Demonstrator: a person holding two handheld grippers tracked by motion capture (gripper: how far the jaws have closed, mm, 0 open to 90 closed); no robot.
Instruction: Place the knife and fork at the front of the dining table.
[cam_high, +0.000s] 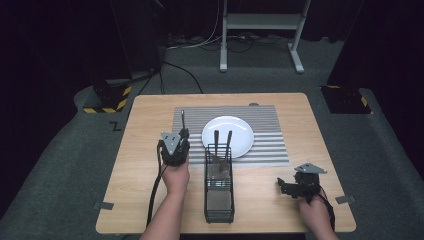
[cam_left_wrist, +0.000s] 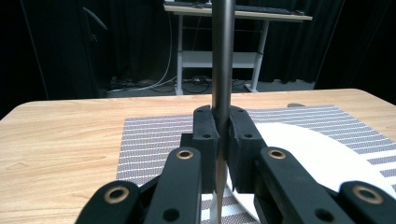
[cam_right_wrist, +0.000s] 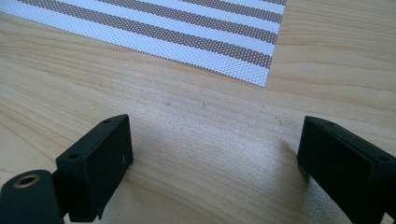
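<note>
My left gripper (cam_high: 180, 136) is shut on a piece of cutlery (cam_high: 182, 120) with a dark handle, held upright beside the left rim of the white plate (cam_high: 227, 134). In the left gripper view the pads (cam_left_wrist: 205, 133) clamp the dark handle (cam_left_wrist: 222, 56), and a thin silvery part hangs below them. A black mesh cutlery basket (cam_high: 219, 192) stands in front of the plate with two dark-handled utensils (cam_high: 223, 140) in it. My right gripper (cam_high: 283, 186) rests low at the front right of the table, open, and in its own view the right gripper (cam_right_wrist: 215, 149) has only bare wood between its jaws.
A striped placemat (cam_high: 265, 112) lies under the plate on the wooden table (cam_high: 145, 150); its corner (cam_right_wrist: 187, 28) lies ahead of the right gripper. Grey tape patches (cam_high: 103, 205) mark the front corners. A white desk frame (cam_high: 260, 22) stands on the floor beyond.
</note>
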